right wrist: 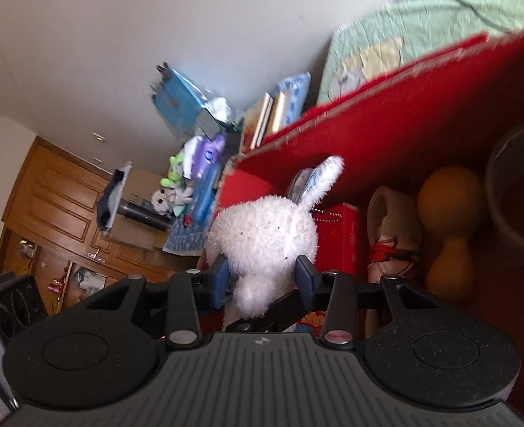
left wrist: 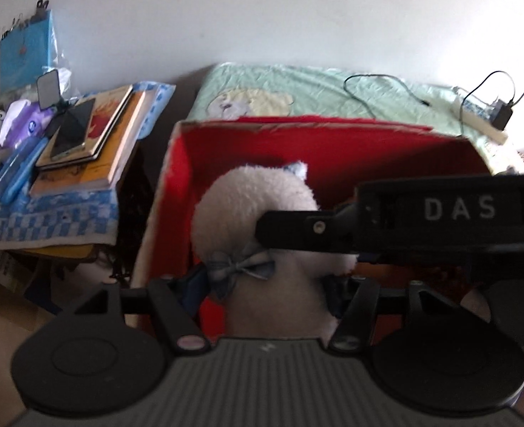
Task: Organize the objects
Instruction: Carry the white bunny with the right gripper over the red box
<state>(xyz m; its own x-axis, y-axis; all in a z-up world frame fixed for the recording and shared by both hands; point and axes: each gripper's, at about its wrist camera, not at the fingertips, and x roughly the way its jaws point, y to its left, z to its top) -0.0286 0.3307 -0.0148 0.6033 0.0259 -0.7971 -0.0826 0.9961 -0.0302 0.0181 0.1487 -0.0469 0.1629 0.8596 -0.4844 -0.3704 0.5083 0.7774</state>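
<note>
While both tools grip it, the white plush rabbit (right wrist: 262, 224) hangs over the open red box (left wrist: 386, 153). Left tool (left wrist: 262, 284) pinches its body; right tool (right wrist: 262, 281) clamps below its head, above the box's left end.

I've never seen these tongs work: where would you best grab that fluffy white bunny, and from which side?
Around its narrow neck, from behind. The white plush bunny has a round head above a slimmer waist, so the right tongs pinch there without slipping off. The left tongs grip it by its blue bow, over the red box.
</note>
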